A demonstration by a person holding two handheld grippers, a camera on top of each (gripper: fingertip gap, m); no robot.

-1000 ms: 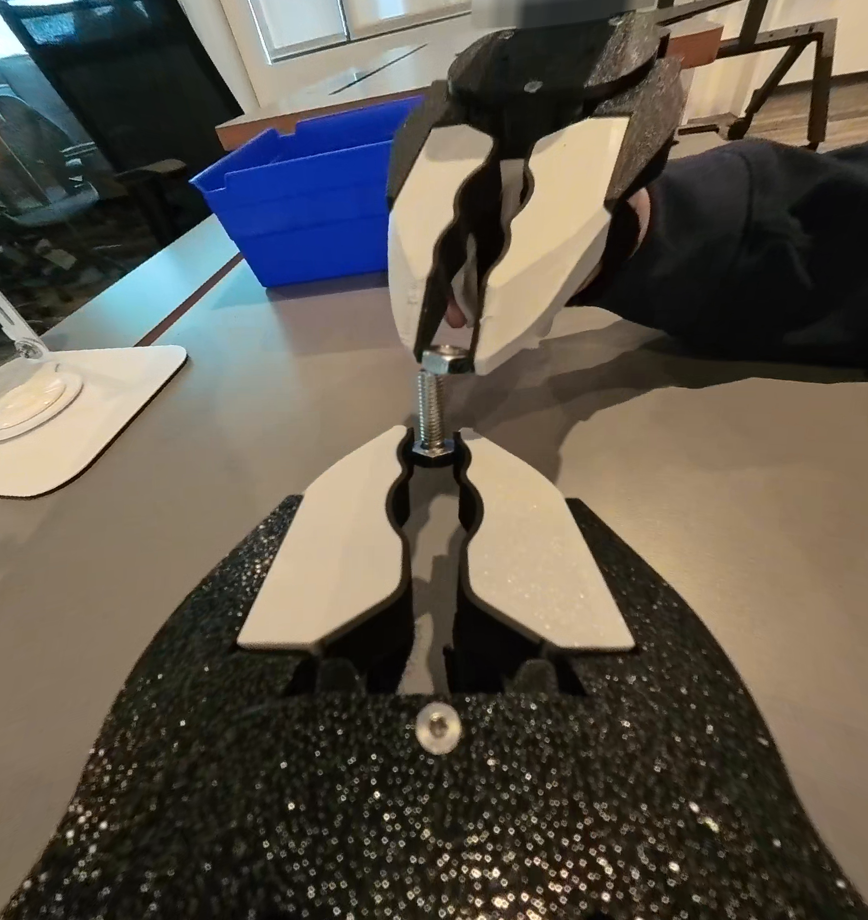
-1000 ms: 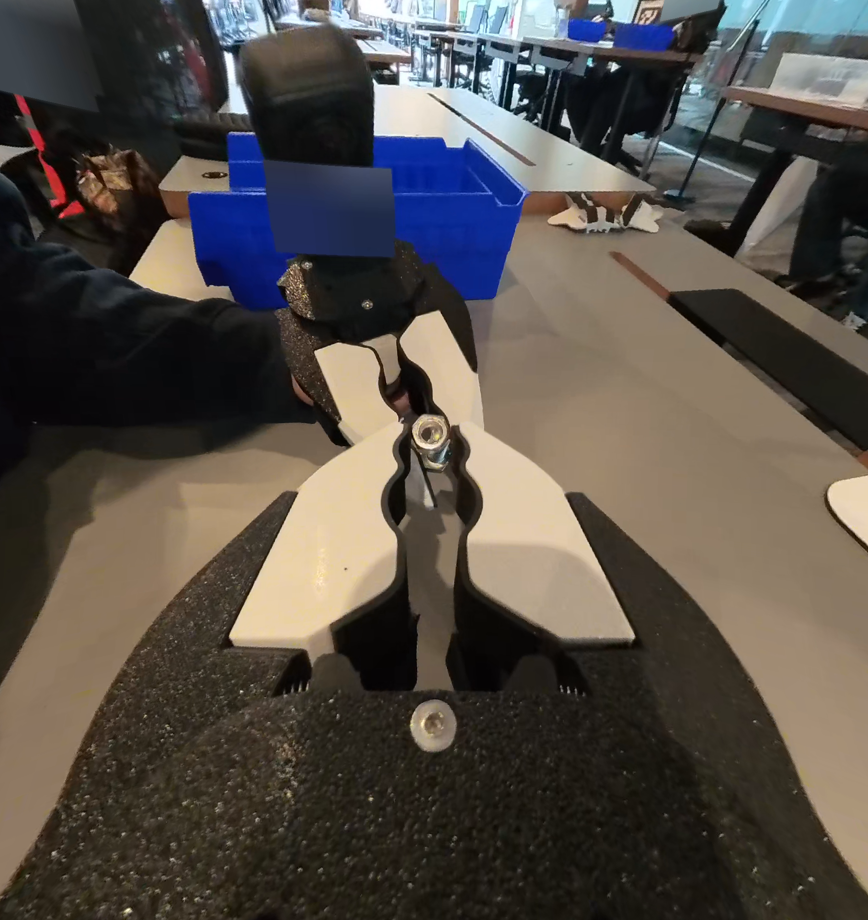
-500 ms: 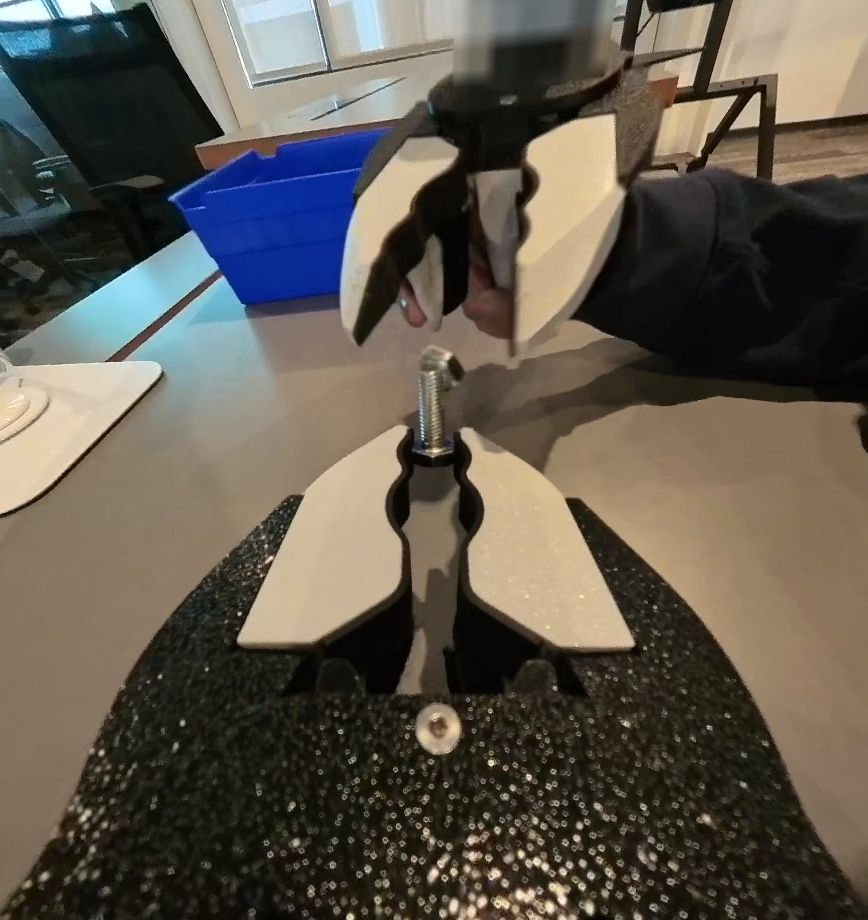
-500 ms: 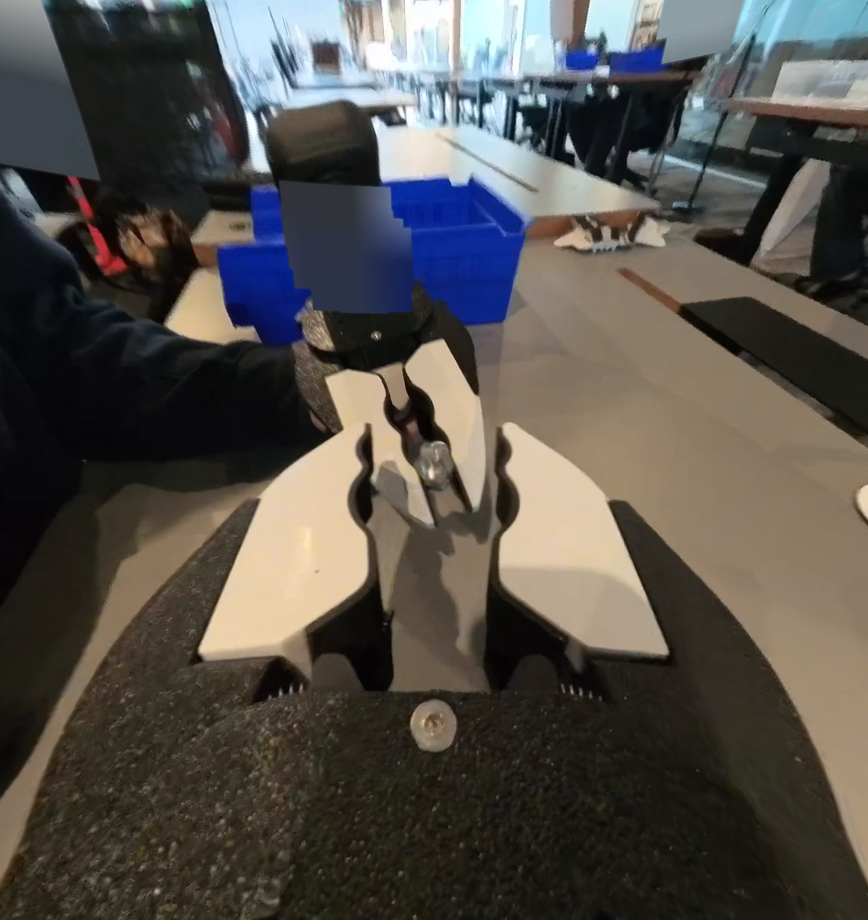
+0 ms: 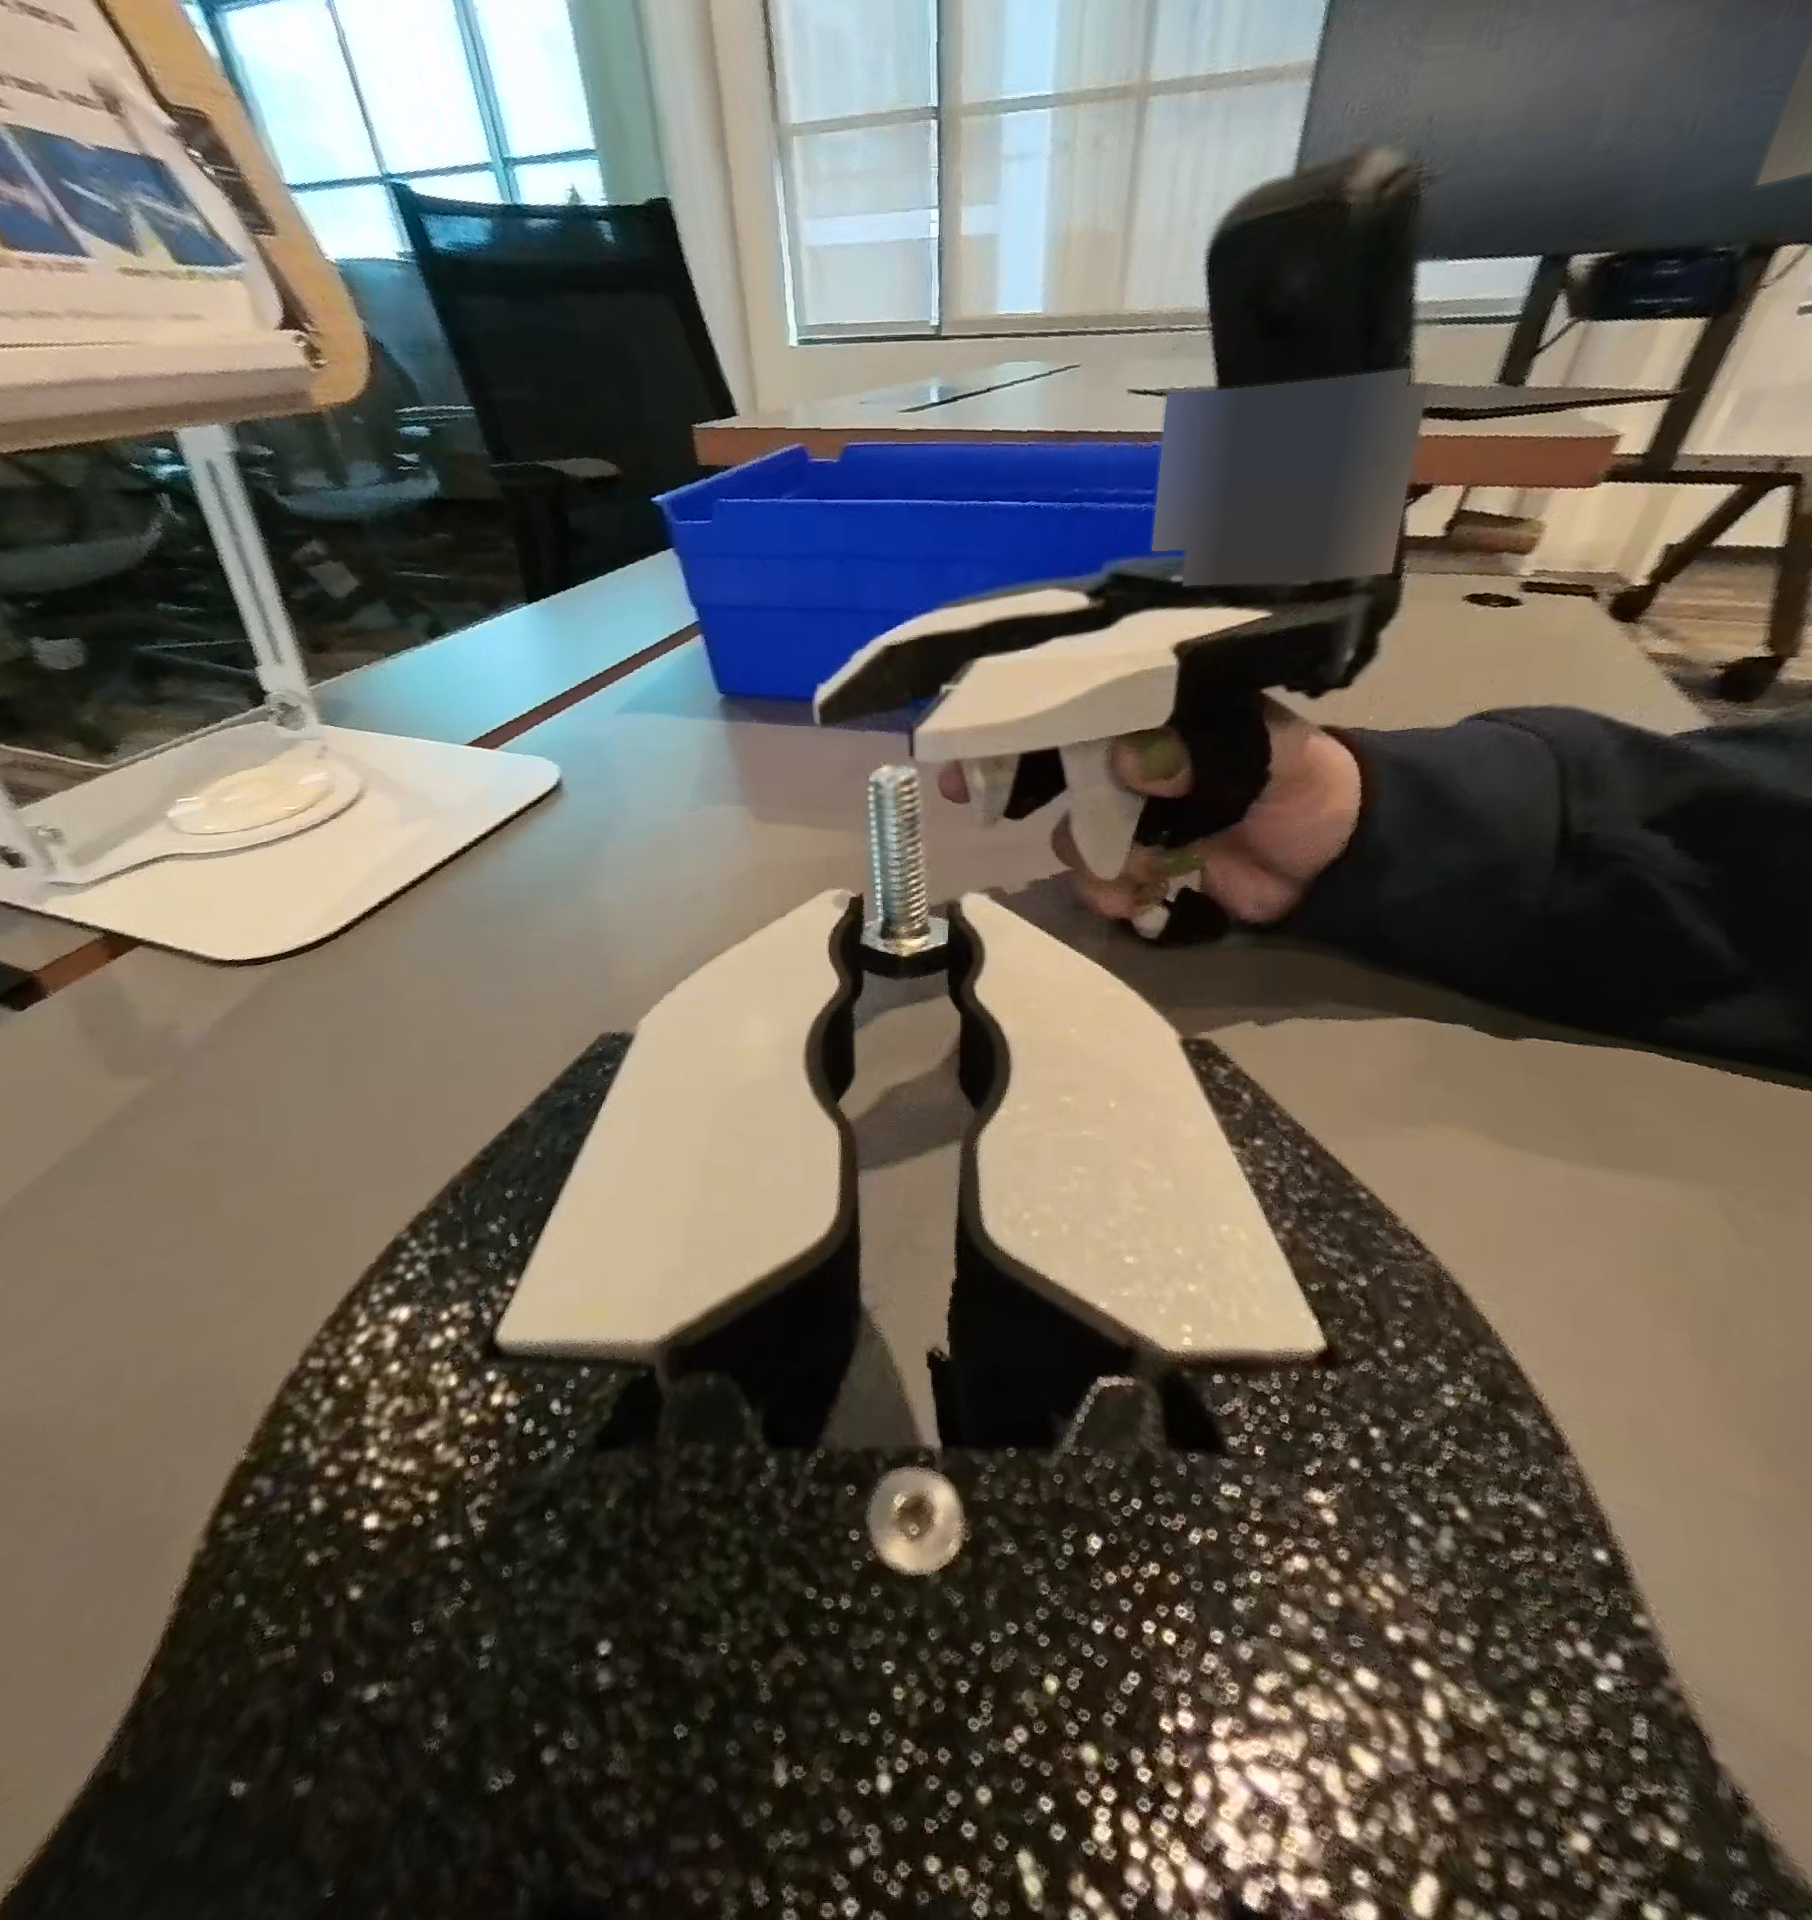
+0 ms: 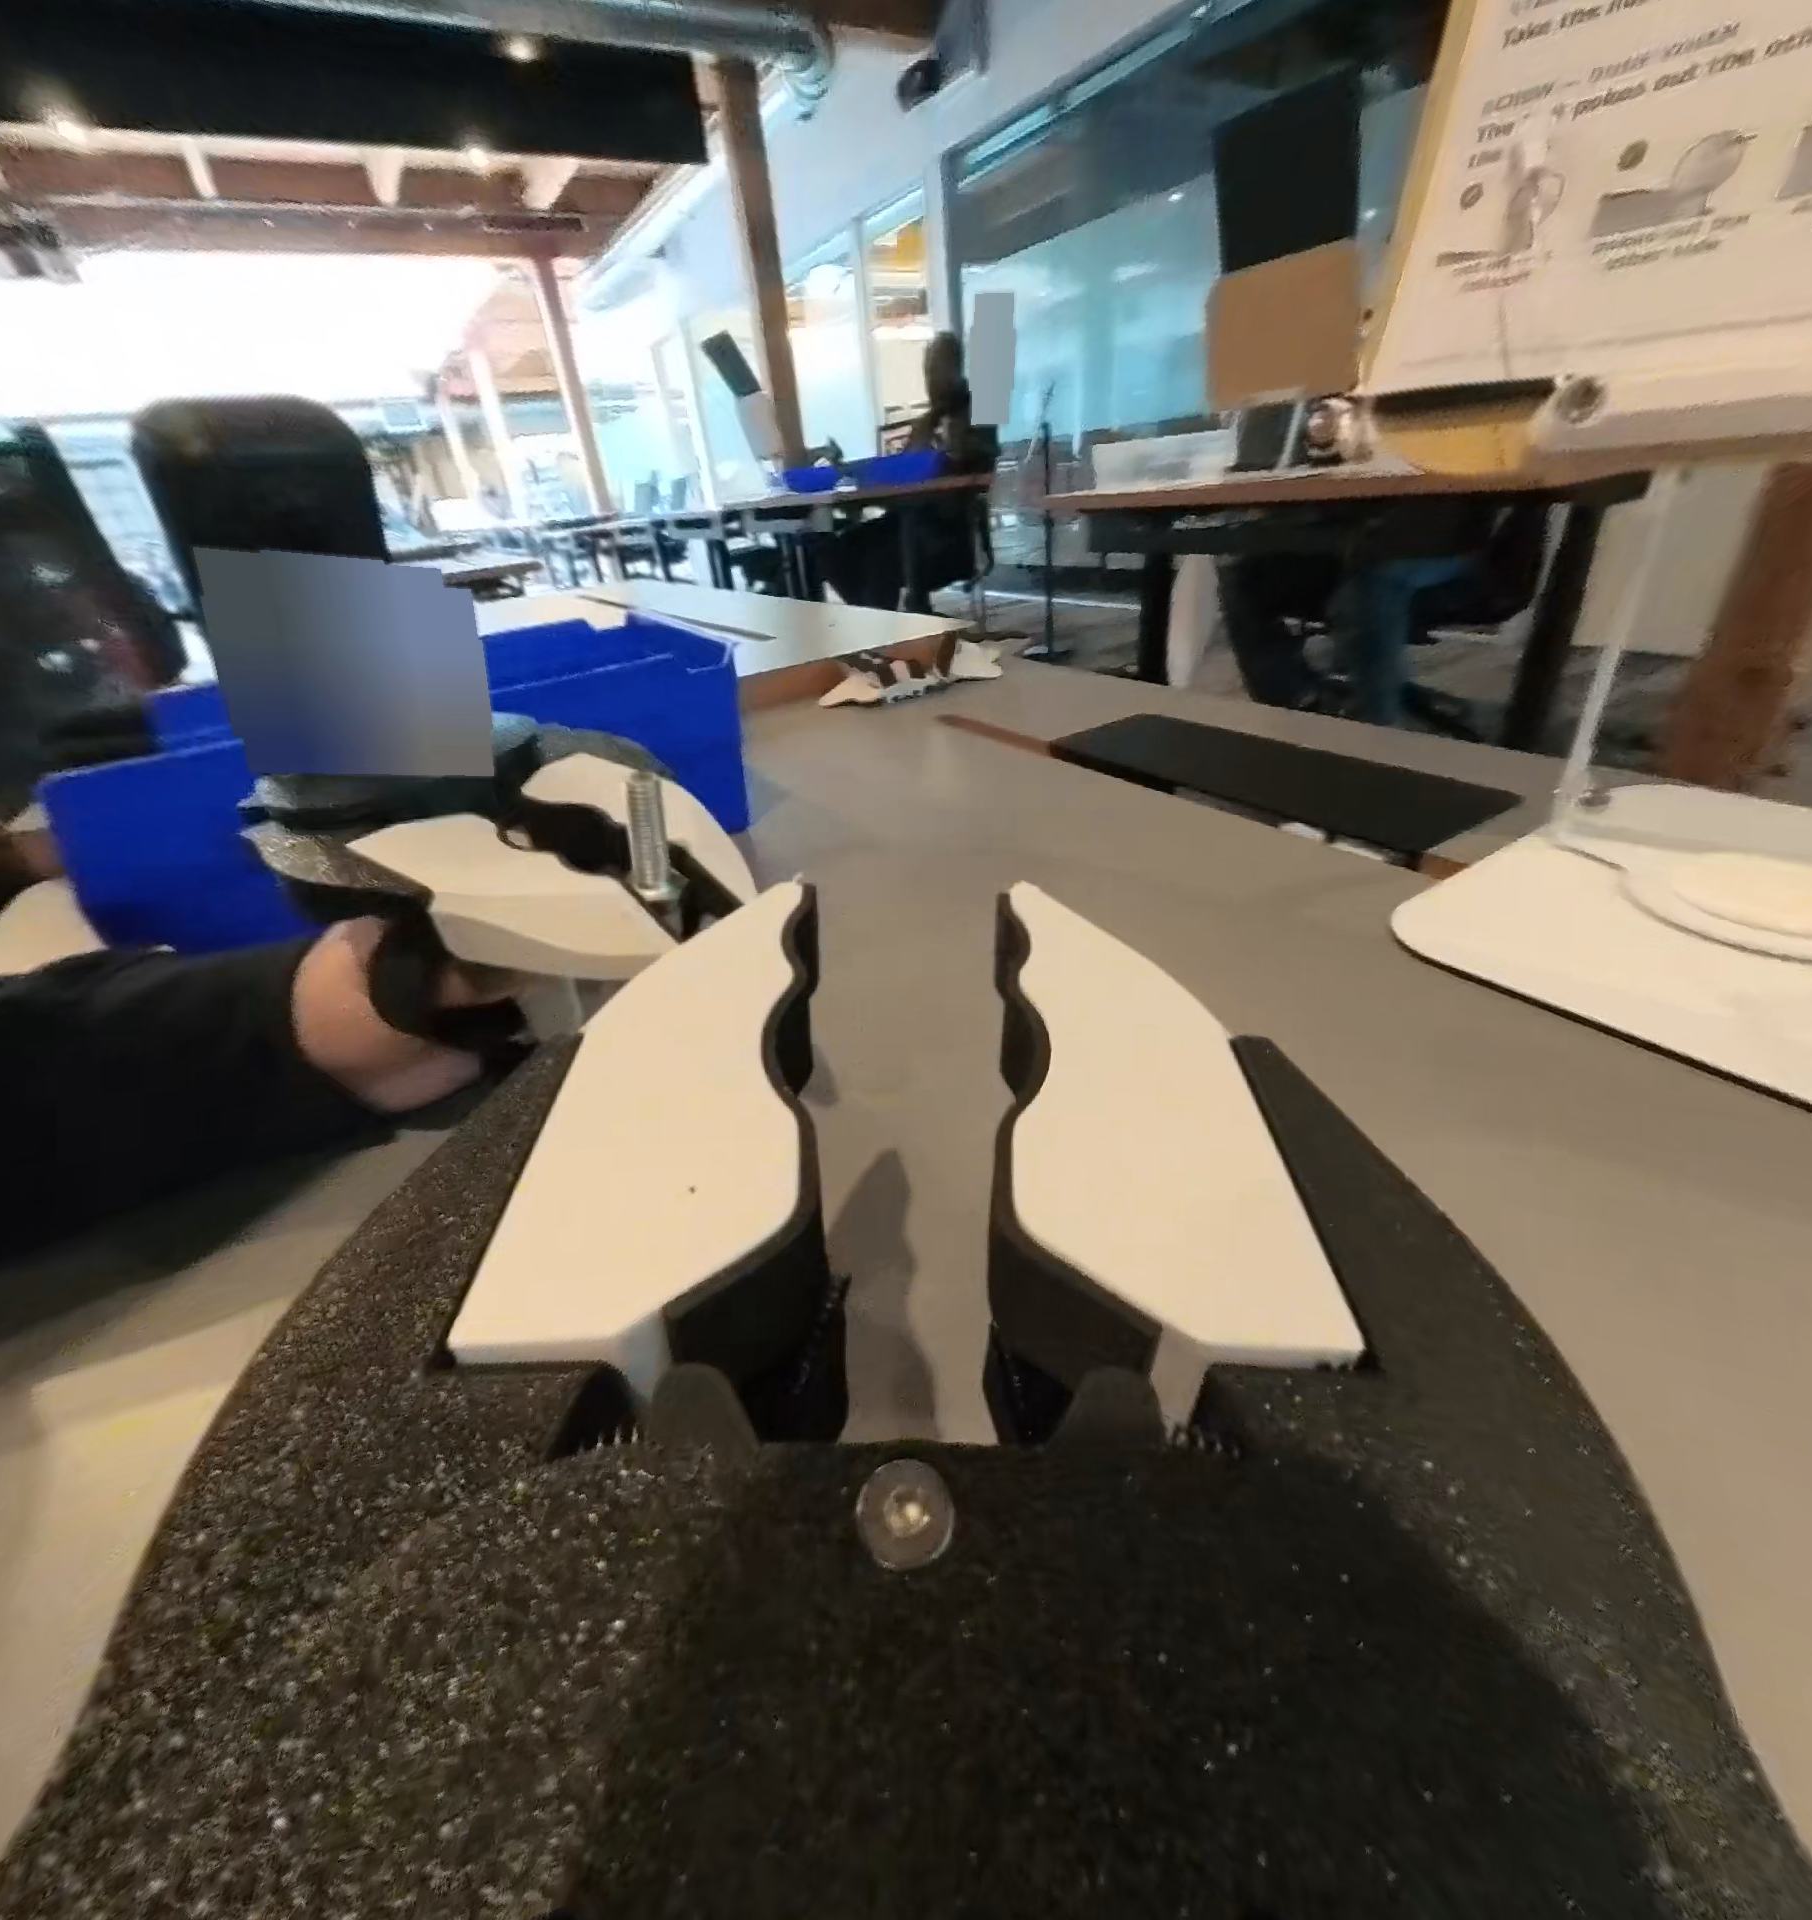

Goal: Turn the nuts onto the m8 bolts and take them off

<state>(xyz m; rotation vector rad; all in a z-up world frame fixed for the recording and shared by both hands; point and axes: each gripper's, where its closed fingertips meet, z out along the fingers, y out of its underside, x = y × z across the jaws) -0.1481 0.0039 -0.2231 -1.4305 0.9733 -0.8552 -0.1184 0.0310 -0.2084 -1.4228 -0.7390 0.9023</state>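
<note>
Now the left gripper (image 5: pixel 904 940) is clamped on the hex head of a silver bolt (image 5: pixel 896 854), which stands upright with its threaded shank pointing up and bare at the top. Just beside and above that tip, the right gripper (image 6: pixel 907 909) hangs level over the grey table (image 5: pixel 1504 1195) with its white fingers (image 6: pixel 1078 997) spread apart and nothing between them. Behind both sits a blue bin (image 5: pixel 912 561), and a white stand base (image 5: pixel 289 862) lies off to the left.
</note>
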